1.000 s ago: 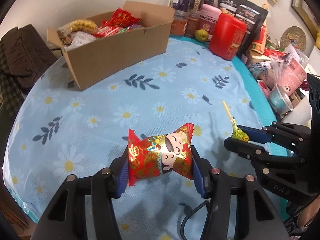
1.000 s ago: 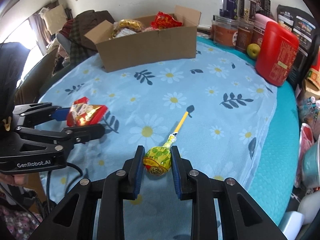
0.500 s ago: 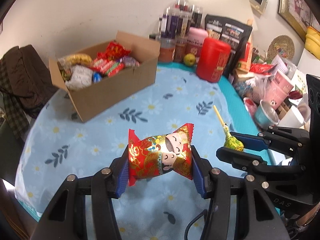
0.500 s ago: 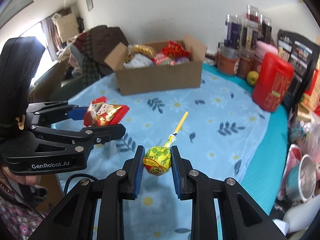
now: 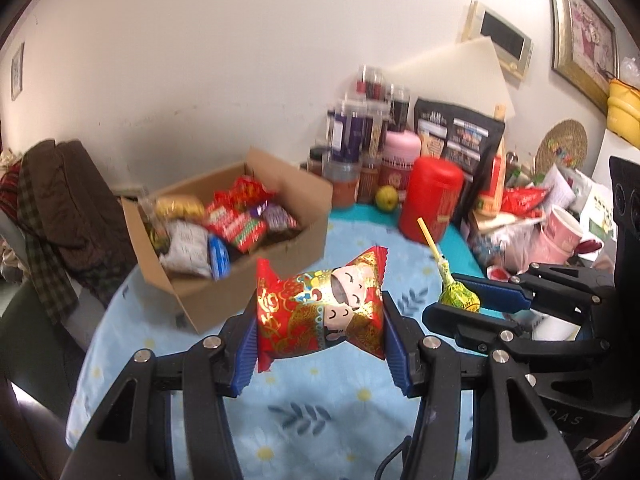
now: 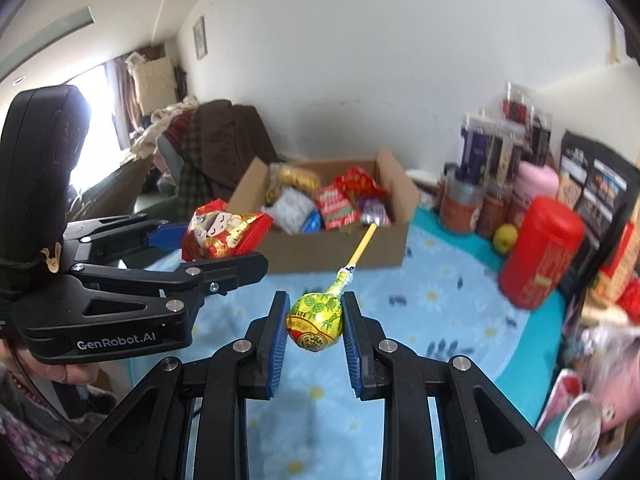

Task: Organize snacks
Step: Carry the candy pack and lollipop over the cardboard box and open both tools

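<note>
My left gripper (image 5: pixel 320 324) is shut on a red and gold snack packet (image 5: pixel 320 312) with a cartoon face, held in the air above the table. It also shows in the right wrist view (image 6: pixel 224 232). My right gripper (image 6: pixel 314 328) is shut on a yellow-green wrapped lollipop (image 6: pixel 316 320), stick pointing away; the lollipop also shows in the left wrist view (image 5: pixel 458 298). An open cardboard box (image 5: pixel 240 300) with several snacks stands beyond both grippers, also in the right wrist view (image 6: pixel 320 252).
The round table has a blue daisy-print cloth (image 5: pixel 320 412). A red canister (image 6: pixel 540 256), jars (image 5: pixel 360 140), black bags and a green fruit (image 6: pixel 505 239) stand at the back right. Pink cups and clutter (image 5: pixel 560 232) crowd the right. A chair with dark clothes (image 5: pixel 52 208) stands left.
Both grippers have risen well above the table with their snacks and now look more level toward the box and wall; the box appears nearer and lower in both views.
</note>
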### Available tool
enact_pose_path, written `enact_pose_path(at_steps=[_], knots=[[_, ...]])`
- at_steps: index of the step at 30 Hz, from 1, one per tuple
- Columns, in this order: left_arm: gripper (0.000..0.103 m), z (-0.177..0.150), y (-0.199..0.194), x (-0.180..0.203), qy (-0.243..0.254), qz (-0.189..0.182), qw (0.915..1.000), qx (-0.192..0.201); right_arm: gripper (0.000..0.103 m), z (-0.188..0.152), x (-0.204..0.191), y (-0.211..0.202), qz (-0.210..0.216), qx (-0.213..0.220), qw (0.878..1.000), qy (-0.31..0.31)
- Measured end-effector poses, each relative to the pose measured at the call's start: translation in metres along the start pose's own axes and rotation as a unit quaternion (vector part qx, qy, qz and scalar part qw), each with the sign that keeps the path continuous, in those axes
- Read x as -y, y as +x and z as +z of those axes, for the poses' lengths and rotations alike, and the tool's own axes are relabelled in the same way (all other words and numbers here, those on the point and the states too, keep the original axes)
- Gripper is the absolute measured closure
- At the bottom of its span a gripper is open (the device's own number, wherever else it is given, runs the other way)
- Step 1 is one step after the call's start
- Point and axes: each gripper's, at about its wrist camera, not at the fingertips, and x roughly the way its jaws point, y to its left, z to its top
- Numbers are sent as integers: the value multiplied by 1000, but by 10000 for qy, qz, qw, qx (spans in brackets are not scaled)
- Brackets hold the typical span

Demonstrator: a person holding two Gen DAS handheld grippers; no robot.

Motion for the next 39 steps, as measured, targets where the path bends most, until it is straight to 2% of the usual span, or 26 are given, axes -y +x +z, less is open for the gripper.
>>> enact_pose_path(at_steps=[11, 17, 28, 33, 39], knots=[[50, 54, 1, -15, 23, 82, 9984, 561, 77, 65, 14, 6, 6, 426, 9988, -234], [50, 81, 20, -36, -138, 88, 9978, 636, 77, 91, 21, 27, 30, 539, 9980, -342], [50, 127, 64, -87, -332, 536, 9951, 756, 77, 133, 39, 89, 169, 588, 9977, -301], [50, 150, 83, -108, -396, 944, 9910, 858, 77, 151, 45, 117, 237, 613, 9974, -300], [50, 161, 120, -125, -648, 1104, 9891, 724, 77, 164, 58, 157, 238, 482, 9984, -152]])
